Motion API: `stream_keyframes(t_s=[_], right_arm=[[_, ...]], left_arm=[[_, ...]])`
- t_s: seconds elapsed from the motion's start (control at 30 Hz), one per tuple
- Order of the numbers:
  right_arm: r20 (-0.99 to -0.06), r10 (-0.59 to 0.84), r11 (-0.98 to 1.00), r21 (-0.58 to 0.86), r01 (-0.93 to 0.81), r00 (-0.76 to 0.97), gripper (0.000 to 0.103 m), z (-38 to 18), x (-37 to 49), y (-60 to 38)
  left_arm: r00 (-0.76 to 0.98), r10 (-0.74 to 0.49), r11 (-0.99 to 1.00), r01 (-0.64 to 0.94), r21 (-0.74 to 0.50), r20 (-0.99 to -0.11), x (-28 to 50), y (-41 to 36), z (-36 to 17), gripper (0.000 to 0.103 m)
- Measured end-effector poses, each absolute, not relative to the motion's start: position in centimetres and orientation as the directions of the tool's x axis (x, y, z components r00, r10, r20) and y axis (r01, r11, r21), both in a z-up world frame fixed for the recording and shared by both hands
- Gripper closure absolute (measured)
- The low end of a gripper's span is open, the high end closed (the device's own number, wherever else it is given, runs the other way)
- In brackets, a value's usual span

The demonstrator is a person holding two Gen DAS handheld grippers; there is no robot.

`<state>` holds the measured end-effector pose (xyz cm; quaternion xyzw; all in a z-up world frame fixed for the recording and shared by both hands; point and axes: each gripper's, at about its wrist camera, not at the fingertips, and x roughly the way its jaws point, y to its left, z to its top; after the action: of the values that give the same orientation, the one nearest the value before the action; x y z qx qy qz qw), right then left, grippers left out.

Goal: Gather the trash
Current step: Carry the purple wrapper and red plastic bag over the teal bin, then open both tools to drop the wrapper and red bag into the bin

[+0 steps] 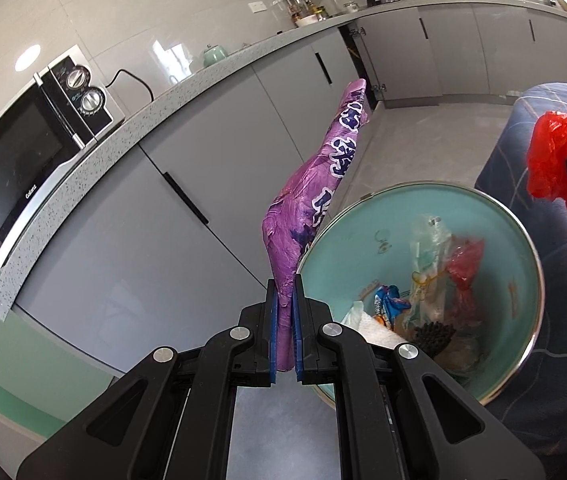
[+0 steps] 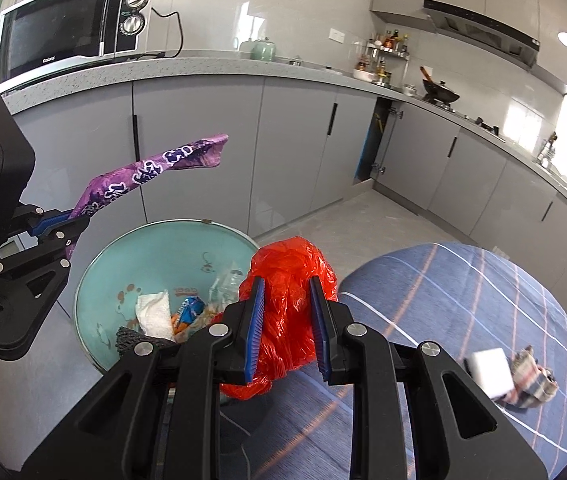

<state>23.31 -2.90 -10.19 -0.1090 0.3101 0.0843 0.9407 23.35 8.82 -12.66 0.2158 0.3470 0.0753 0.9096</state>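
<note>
My left gripper [image 1: 284, 280] is shut on a purple wrapper [image 1: 315, 184] with white lettering and holds it up beside the rim of a teal trash bin [image 1: 363, 236]. The right wrist view shows it too [image 2: 155, 170]. My right gripper [image 2: 286, 284] is shut on a crumpled red plastic bag [image 2: 287, 264], held above the bin's right edge; it also shows in the left wrist view [image 1: 555, 160]. The bin [image 2: 155, 248] holds several pieces of trash: white tissue [image 2: 155, 312], a blue wrapper, clear plastic, black netting.
Grey kitchen cabinets [image 2: 203, 144] run behind the bin, with a microwave [image 2: 71, 28] on the counter. A round table with a blue checked cloth [image 2: 463, 304] stands right of the bin, bearing a white block [image 2: 489, 372] and a plaid cloth [image 2: 531, 380].
</note>
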Motion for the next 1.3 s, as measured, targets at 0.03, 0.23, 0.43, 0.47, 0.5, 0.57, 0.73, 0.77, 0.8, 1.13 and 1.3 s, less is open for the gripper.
stream_keyframes(t_s=[0.03,0.23,0.43,0.47,0.5,0.57,0.73,0.77,0.8,1.13,1.3], right_arm=[[-0.604,0.093,0.961,-0.154,-0.231,0.792,0.079,-10.3,23.5,-2.7],[-0.617,0.113,0.95,-0.163,-0.267,0.779,0.079,-11.0,24.4,-1.4],[-0.628,0.123,0.937,-0.182,-0.299,0.769,0.079,-11.6,25.4,-0.2],[-0.629,0.124,0.936,-0.183,-0.301,0.767,0.079,-11.6,25.5,-0.1],[-0.631,0.124,0.935,-0.184,-0.304,0.766,0.079,-11.7,25.6,0.0],[-0.636,0.126,0.933,-0.185,-0.309,0.762,0.079,-11.9,25.7,0.2],[-0.645,0.13,0.931,-0.183,-0.317,0.753,0.079,-12.3,26.0,0.6],[-0.646,0.13,0.93,-0.183,-0.318,0.752,0.079,-12.4,26.0,0.6],[-0.647,0.131,0.93,-0.183,-0.32,0.751,0.079,-12.5,26.0,0.6],[-0.656,0.146,0.921,-0.184,-0.344,0.74,0.076,-12.9,26.1,1.0],[-0.642,0.149,0.918,-0.192,-0.346,0.752,0.056,-13.0,25.9,1.1]], left_arm=[[0.746,0.288,0.896,0.011,0.444,-0.6,23.5,8.9,-12.7,0.095],[0.735,0.293,0.9,0.004,0.436,-0.611,24.1,9.6,-13.3,0.095],[0.723,0.298,0.902,0.0,0.431,-0.623,24.7,10.1,-13.9,0.095],[0.721,0.298,0.903,0.0,0.43,-0.626,24.8,10.1,-14.0,0.095],[0.719,0.298,0.903,0.0,0.429,-0.628,24.8,10.2,-14.1,0.095],[0.717,0.299,0.903,0.0,0.429,-0.63,24.9,10.2,-14.3,0.095],[0.714,0.295,0.906,0.003,0.424,-0.635,25.1,10.3,-14.5,0.095],[0.714,0.294,0.906,0.004,0.424,-0.636,25.1,10.3,-14.5,0.095],[0.713,0.293,0.906,0.004,0.422,-0.636,25.1,10.3,-14.6,0.095],[0.714,0.292,0.907,0.005,0.421,-0.637,25.1,10.1,-14.7,0.088],[0.718,0.284,0.907,0.013,0.421,-0.635,25.1,9.8,-14.8,0.078]])
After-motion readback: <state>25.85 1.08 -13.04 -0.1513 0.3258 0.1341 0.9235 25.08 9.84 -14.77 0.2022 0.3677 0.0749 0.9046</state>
